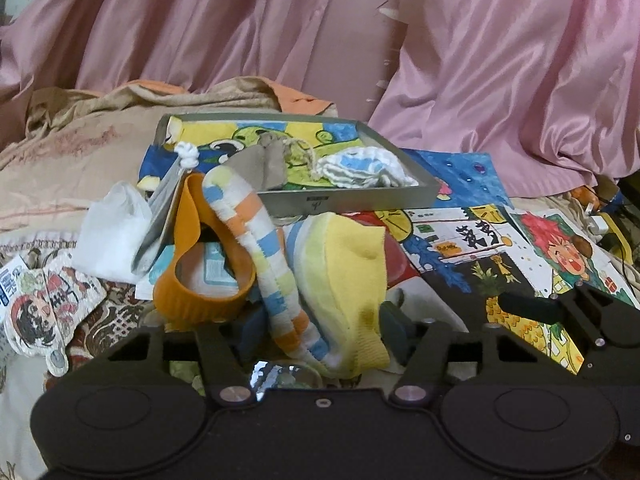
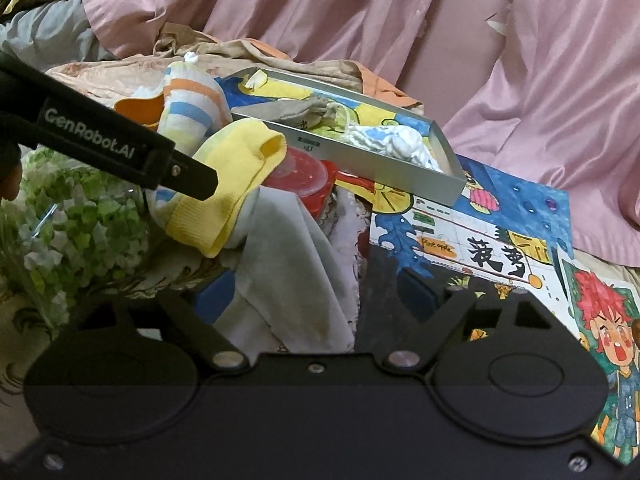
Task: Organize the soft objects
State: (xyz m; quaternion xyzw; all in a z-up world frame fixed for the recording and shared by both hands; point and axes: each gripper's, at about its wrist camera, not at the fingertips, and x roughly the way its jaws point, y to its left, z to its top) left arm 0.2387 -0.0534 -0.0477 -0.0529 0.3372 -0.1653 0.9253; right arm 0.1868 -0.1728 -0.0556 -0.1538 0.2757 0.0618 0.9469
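Left claw point(image 1: 316, 328) clenches a yellow sock point(image 1: 344, 276) and striped sock point(image 1: 256, 232), bound for the tray point(image 1: 352, 200); right claw point(image 2: 316, 296) waits, released.

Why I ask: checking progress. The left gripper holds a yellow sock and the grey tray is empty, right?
No: the left gripper holds the yellow sock, but the grey tray is not empty; the left wrist view shows a cloth and pouch in it.

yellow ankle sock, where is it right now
The yellow ankle sock is between the left gripper fingers with a striped sock, just in front of the shallow grey tray.
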